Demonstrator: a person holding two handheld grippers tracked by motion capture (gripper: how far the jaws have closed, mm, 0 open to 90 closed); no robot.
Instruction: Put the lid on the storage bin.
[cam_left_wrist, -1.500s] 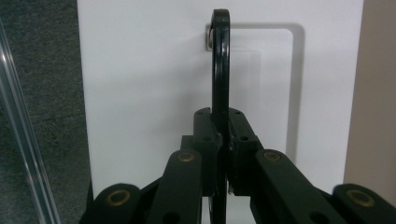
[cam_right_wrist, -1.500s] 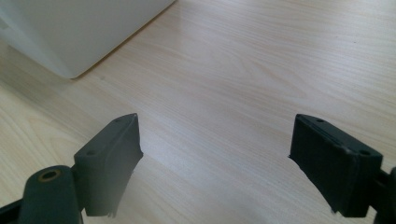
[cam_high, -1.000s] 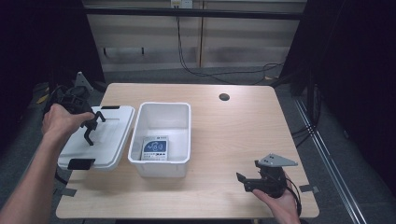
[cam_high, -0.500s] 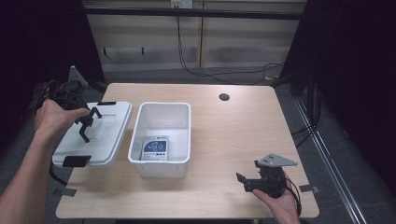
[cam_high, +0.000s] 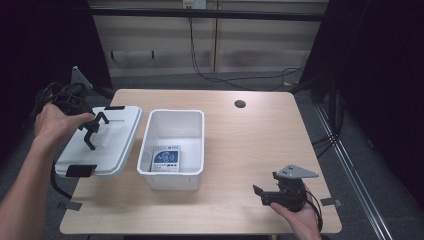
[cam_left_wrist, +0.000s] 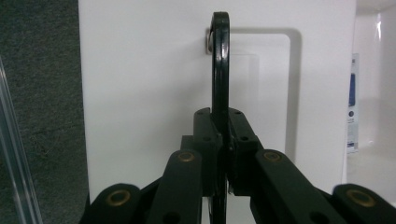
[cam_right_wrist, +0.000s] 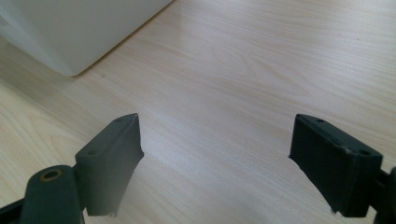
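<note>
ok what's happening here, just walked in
A person's left hand-held gripper is shut on the black handle of the white lid, held at the table's left edge beside the open white bin. A small printed packet lies in the bin. The right hand-held gripper is open over bare table.

A light wooden table (cam_high: 260, 145) was seen, with a round cable hole (cam_high: 240, 104) near its far edge. A white open bin (cam_high: 176, 142) stood on it near the middle. Just to the left of it, a white lid (cam_high: 107, 145) was seen overhanging the table's left edge.
</note>
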